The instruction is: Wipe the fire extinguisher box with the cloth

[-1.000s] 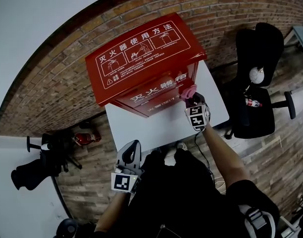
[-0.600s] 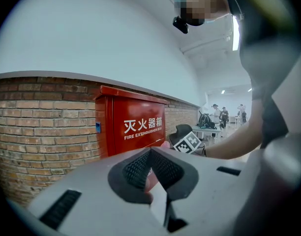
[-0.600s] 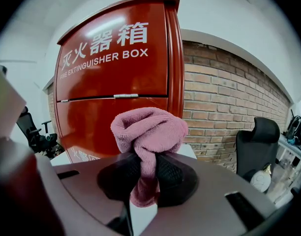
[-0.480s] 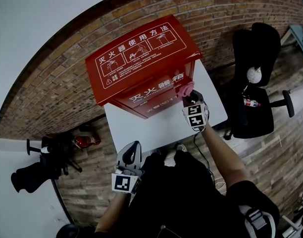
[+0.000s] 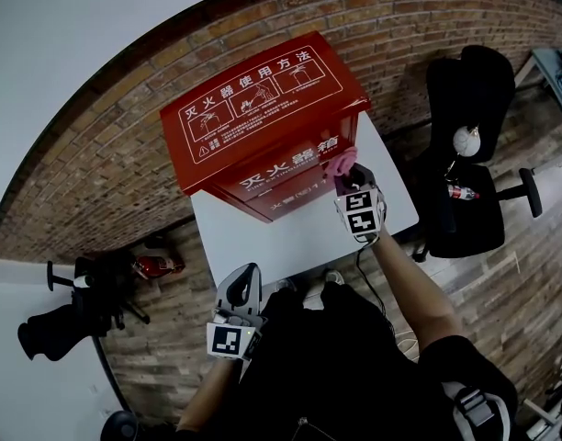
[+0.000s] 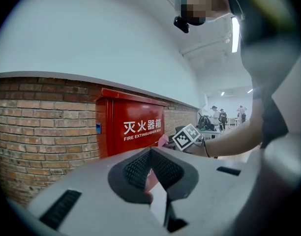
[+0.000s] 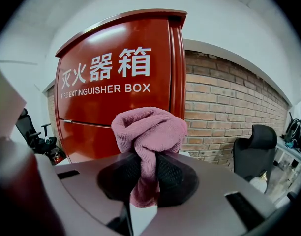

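Observation:
A red fire extinguisher box [image 5: 263, 108] stands on a white platform [image 5: 299, 232] against the brick wall; its front bears white lettering [image 7: 106, 70]. My right gripper [image 5: 347, 178] is shut on a bunched pink cloth [image 7: 149, 132], held close to the lower right of the box front [image 5: 341, 161]. Whether the cloth touches the box I cannot tell. My left gripper [image 5: 242, 283] hangs low by my body, shut with nothing between its pads [image 6: 151, 166]. In the left gripper view the box [image 6: 133, 129] stands ahead, with the right gripper [image 6: 187, 137] beside it.
A black office chair [image 5: 469, 145] stands to the right of the platform. A small red extinguisher [image 5: 157, 260] and black gear [image 5: 65, 310] lie on the floor at left. The brick wall [image 7: 224, 102] runs behind the box.
My right gripper with the cloth has crept up and a little left along the box front. The left gripper has not moved.

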